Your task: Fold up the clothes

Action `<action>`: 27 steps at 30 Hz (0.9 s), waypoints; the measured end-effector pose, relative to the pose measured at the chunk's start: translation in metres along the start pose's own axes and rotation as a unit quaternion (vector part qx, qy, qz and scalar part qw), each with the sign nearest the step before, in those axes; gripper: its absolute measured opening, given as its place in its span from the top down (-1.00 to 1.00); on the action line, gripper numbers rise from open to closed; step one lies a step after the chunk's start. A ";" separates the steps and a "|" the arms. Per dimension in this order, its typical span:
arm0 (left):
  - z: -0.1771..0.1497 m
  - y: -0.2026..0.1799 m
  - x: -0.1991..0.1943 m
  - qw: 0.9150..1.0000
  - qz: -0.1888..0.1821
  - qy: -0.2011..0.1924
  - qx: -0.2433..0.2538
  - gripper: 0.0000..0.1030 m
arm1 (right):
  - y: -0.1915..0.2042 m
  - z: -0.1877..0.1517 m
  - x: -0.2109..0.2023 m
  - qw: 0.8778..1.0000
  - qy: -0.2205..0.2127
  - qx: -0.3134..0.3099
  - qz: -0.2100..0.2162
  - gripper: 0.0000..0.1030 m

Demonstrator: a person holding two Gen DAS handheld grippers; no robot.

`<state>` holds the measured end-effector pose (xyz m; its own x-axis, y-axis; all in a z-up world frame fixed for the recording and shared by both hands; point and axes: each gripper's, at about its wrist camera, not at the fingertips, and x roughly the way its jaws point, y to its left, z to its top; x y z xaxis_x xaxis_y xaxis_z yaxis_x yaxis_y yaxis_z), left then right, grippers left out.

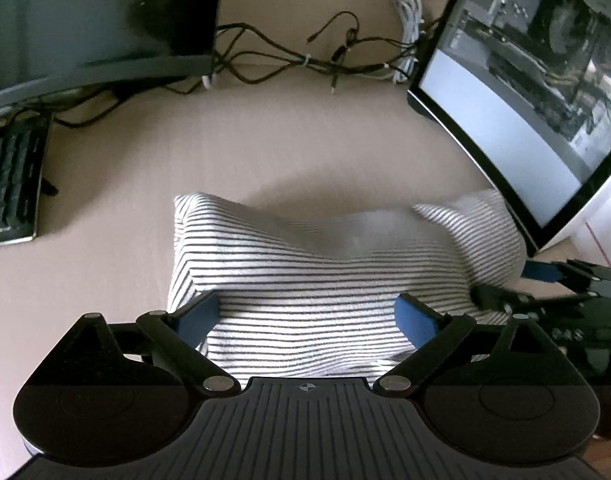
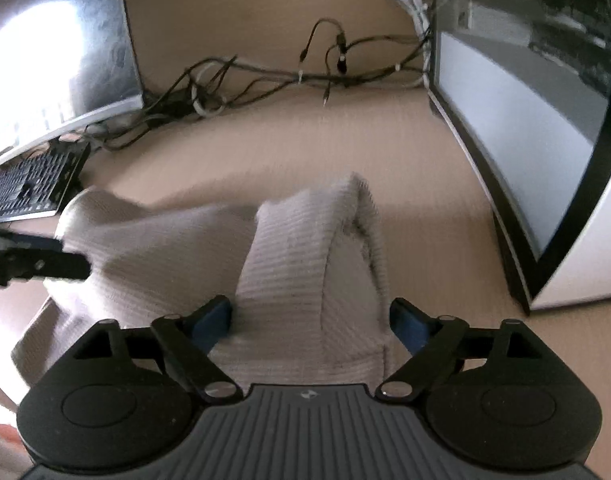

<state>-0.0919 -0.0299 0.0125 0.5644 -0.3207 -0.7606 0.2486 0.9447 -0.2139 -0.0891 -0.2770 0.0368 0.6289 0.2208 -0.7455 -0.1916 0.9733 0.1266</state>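
Note:
A white garment with thin black stripes [image 1: 325, 280] lies bunched on the beige table; it also shows, blurred, in the right wrist view [image 2: 305, 272]. My left gripper [image 1: 307, 316] is open, its blue pads [image 1: 197, 316] wide apart over the garment's near part. My right gripper [image 2: 309, 320] is open too, its pads [image 2: 215, 320] on either side of a raised fold. The right gripper shows at the right edge of the left wrist view [image 1: 545, 288]. The left gripper shows at the left edge of the right wrist view [image 2: 37, 260].
A dark monitor [image 1: 85, 20] and a keyboard [image 1: 9, 184] stand at the left. A lit monitor [image 1: 525, 80] stands at the right, close to the garment. Tangled cables [image 1: 305, 60] run along the back wall. Bare table [image 1: 265, 140] lies beyond the garment.

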 end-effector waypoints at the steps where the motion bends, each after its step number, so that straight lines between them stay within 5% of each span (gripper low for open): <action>1: 0.000 0.000 0.002 1.000 -0.002 0.000 0.000 -0.92 | 0.000 -0.003 0.000 1.000 0.005 -0.001 0.001 -0.72; 10: 0.000 0.008 0.023 1.000 -0.020 -0.015 0.005 -0.95 | 0.009 0.001 0.034 0.999 0.003 -0.038 -0.018 -0.78; 20: 0.046 0.024 0.058 0.998 0.028 -0.028 0.040 -0.95 | 0.006 0.050 0.084 0.999 -0.006 -0.033 -0.009 -0.93; 27: 0.052 0.023 0.063 0.998 0.033 -0.026 0.038 -1.00 | 0.006 0.051 0.092 1.000 -0.004 -0.031 -0.005 -1.00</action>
<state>-0.0098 -0.0315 -0.0084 0.6211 -0.2625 -0.7385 0.2669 0.9568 -0.1157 0.0061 -0.2477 0.0028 0.6362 0.2125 -0.7416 -0.2321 0.9695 0.0787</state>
